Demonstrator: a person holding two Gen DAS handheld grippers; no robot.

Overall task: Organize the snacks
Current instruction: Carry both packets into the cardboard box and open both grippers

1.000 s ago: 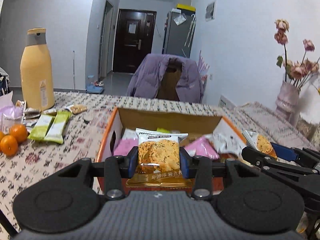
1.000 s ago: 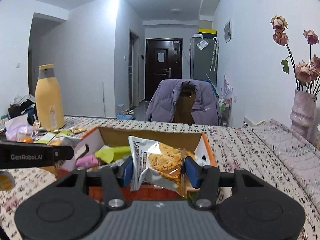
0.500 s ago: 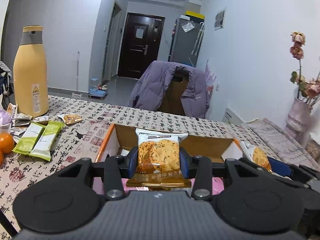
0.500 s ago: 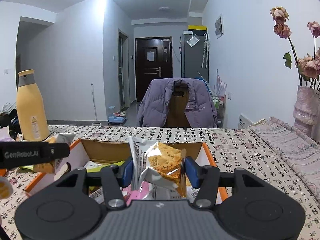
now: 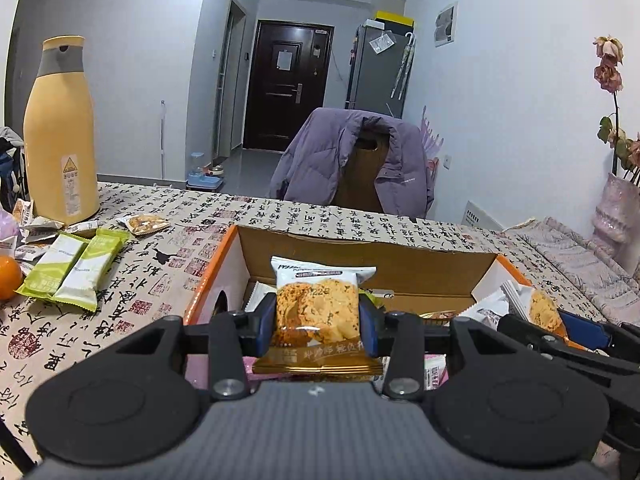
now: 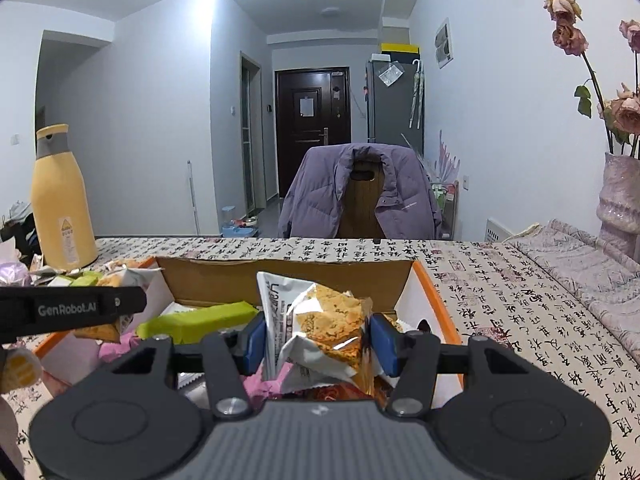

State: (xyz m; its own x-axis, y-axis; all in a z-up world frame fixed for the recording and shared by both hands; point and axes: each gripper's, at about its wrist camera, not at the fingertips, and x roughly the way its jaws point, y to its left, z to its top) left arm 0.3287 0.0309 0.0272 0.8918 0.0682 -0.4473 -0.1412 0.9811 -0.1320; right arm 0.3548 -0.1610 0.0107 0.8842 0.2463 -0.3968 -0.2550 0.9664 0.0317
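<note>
An open cardboard box with orange edges (image 5: 360, 252) (image 6: 288, 276) sits on the patterned tablecloth and holds several snack packets. My left gripper (image 5: 318, 322) is shut on a cracker packet (image 5: 316, 312), held upright over the box's near left part. My right gripper (image 6: 318, 340) is shut on a crumpled cracker packet (image 6: 324, 320) over the box's near right part. The right gripper and its packet (image 5: 540, 312) show at the right of the left wrist view. The left gripper's arm (image 6: 68, 308) crosses the left of the right wrist view.
Two green bars (image 5: 68, 268), a small cracker packet (image 5: 144, 222), more wrappers and an orange (image 5: 8, 278) lie left of the box. A tall yellow flask (image 5: 60, 136) stands far left. A vase of dried roses (image 6: 620, 200) stands at the right; a jacket-draped chair (image 6: 360, 196) is behind the table.
Both grippers, still holding their packets, have moved lower and closer over the box; the box looms larger and nearer in both views.
</note>
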